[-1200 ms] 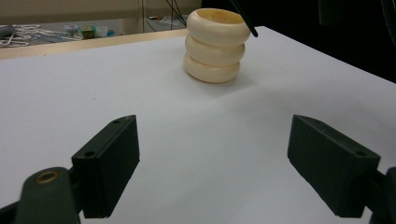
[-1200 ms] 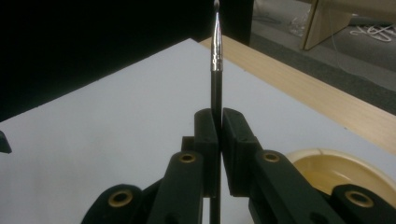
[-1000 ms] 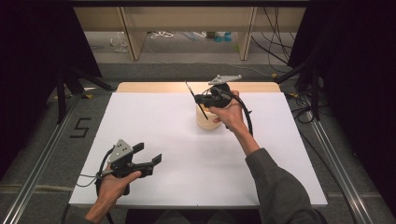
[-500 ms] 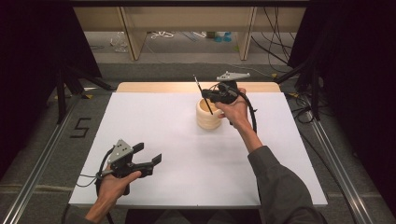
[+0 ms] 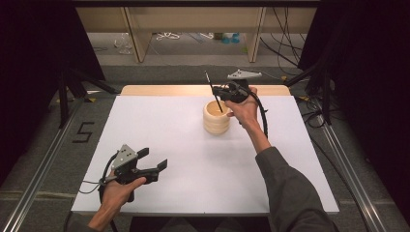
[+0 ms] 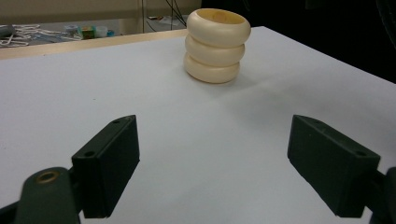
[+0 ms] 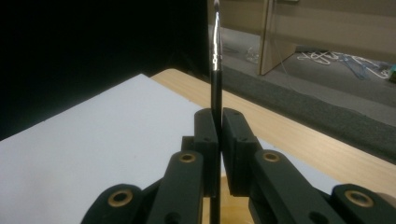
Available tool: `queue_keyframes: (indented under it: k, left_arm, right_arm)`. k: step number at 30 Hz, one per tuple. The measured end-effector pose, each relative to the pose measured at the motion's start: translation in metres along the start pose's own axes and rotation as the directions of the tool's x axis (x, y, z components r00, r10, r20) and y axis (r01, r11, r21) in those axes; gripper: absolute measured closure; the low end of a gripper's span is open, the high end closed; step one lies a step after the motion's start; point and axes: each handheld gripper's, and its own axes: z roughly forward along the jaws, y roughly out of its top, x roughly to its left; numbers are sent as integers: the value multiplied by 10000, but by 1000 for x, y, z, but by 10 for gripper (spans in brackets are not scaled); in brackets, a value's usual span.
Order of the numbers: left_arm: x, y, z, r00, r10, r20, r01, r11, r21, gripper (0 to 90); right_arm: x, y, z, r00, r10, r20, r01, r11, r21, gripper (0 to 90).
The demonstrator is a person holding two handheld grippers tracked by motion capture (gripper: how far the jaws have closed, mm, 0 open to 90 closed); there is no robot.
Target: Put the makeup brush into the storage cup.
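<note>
1. One thin black brush (image 5: 213, 91) with its lower end in the cream ribbed wooden cup (image 5: 216, 117), at 12 o'clock on the white table (image 5: 159, 125).
2. Right gripper (image 5: 226, 92) is clenched on it.
3. Left gripper (image 5: 151, 160) sits at 7 o'clock, jaws released.

A white table top (image 5: 159, 125) carries the work, with a strip of pale wood (image 5: 159, 90) along its far edge. A cream ribbed holder (image 5: 216, 117), like three stacked rings, stands upright right of centre, toward the far side.
</note>
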Motion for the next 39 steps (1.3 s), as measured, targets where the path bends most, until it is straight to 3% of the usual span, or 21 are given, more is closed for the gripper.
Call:
queue_keyframes:
  k: [3, 5, 7, 13, 17, 23, 24, 39]
  left_arm:
    - [-1, 0, 0, 9998, -180, 11, 180, 9998, -16, 161]
    - [0, 0, 0, 10000, -9, -2, 9, 10000, -19, 161]
    - [-1, 0, 0, 9998, -213, -36, 213, 9998, 4, 161]
    - [0, 0, 0, 10000, -35, 25, 35, 10000, 13, 161]
    - [-1, -1, 0, 9996, -279, -8, 279, 9996, 2, 161]
    - [0, 0, 0, 9999, -129, -65, 129, 9999, -3, 162]
    - [1, 0, 0, 10000, 3, -56, -3, 10000, -31, 161]
    - [0, 0, 0, 9999, -101, -62, 101, 9999, -11, 161]
  right_arm:
    - [-3, -3, 1, 9999, 22, 119, -22, 10000, 53, 855]
    - [-7, -5, 3, 9997, -102, 231, 101, 9999, 16, 855]
    - [-9, -5, 3, 9995, -53, 297, 54, 10000, -51, 855]
    - [-10, -7, 7, 9994, -8, 355, 18, 9996, -283, 855]
    - [-8, -6, 9, 9996, 89, 265, -84, 9997, -218, 855]
    - [-10, -10, 14, 9993, 196, 321, -191, 9997, -163, 855]
    - [-11, -11, 15, 9992, 50, 402, -40, 9997, -250, 855]
    - [-10, -17, 22, 9993, -27, 381, 29, 10000, -40, 855]
